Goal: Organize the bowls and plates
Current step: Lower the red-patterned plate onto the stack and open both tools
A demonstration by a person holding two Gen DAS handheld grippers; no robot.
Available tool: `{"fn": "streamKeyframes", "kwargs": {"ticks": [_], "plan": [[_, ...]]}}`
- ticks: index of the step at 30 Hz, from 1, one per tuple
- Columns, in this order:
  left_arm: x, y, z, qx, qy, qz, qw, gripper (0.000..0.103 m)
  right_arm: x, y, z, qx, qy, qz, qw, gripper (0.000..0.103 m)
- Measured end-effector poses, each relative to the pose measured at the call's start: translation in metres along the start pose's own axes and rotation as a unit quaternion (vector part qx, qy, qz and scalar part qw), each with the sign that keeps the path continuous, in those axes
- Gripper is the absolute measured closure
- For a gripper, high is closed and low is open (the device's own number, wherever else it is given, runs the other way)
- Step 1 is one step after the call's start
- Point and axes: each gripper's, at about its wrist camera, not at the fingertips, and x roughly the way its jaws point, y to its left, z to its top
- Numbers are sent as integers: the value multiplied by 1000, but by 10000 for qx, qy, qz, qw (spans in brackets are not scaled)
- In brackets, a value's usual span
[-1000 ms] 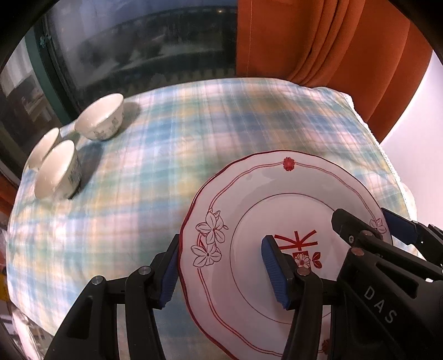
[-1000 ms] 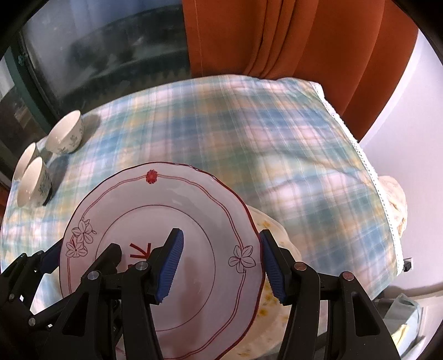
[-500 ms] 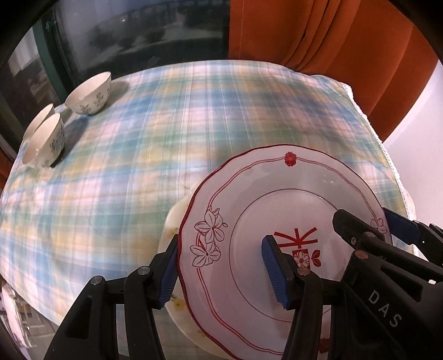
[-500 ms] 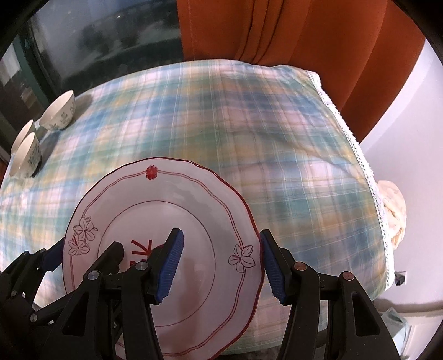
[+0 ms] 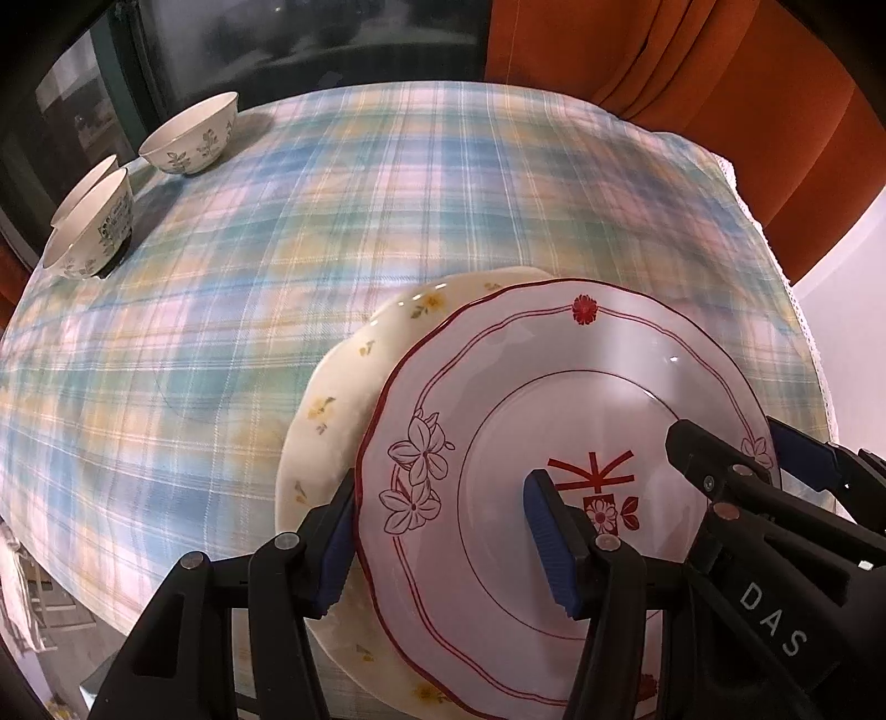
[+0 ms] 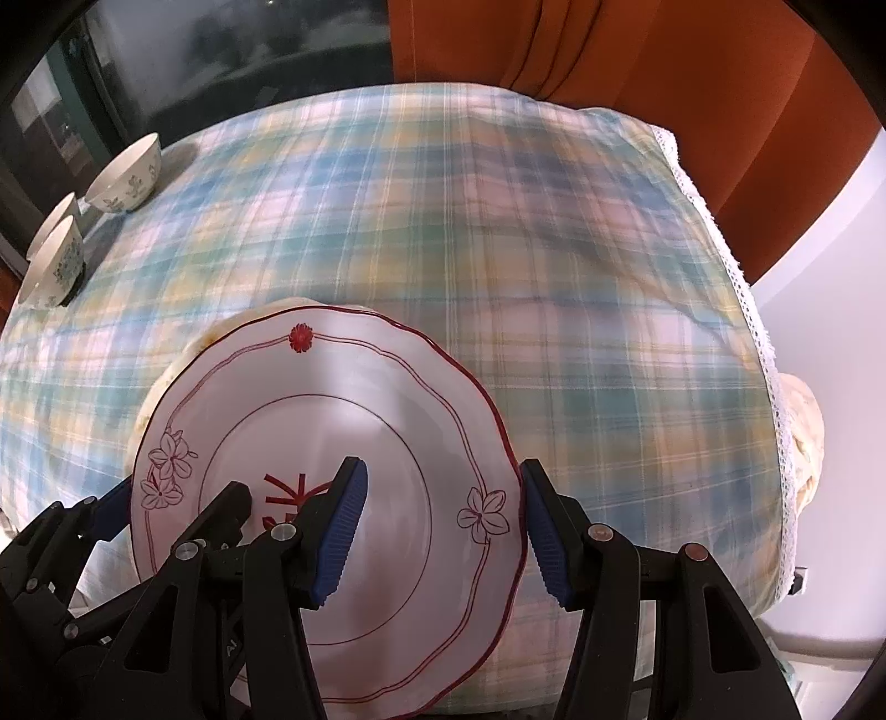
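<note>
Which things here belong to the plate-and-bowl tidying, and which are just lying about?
Job: red-patterned plate, held by left gripper and right gripper; cream flowered plate below it; lone bowl; bowl pair.
Lying about: plaid tablecloth, orange curtain, dark window.

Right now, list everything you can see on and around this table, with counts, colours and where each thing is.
Red-patterned plate: one, white with red rim and flowers, held above the cream plate, near edge.
Cream plate: one, yellow flowers, on the cloth under the red-patterned plate.
Bowls: three, white with dark floral print, far left corner.
Tablecloth: one, blue-green-yellow plaid, lace edge, covering the table.
Curtain: orange, behind on the right.
Window: dark, behind.
Left tongs: black, blue pads, straddling the plate's left rim, jaws opening.
Right tongs: same, straddling its right rim.
</note>
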Motion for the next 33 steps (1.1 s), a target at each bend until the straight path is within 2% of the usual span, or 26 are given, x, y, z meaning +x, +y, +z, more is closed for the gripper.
{"fn": "streamKeyframes", "kwargs": {"ticks": [12,14,15,16,21,24,33], "plan": [[3,-3,3,2,-20,131,9999,41,4,-9,0,111,91,283,9995,43],[3,-3,3,3,-21,133,9999,41,3,-17,-2,315,104,143,9993,43],[3,-3,3,2,-24,141,9999,41,2,-20,-3,372,93,93,9992,46],[3,-2,3,6,-27,145,9999,41,2,-23,-4,410,101,114,9990,56],[1,-3,3,0,-38,201,9998,41,-1,-26,-4,427,17,258,9988,76],[-1,-3,3,5,-78,311,9995,41,-1,-19,-5,200,2,101,9997,77],[-3,4,2,-137,-96,618,9980,41,8,-9,-4,42,201,278,9994,77]]}}
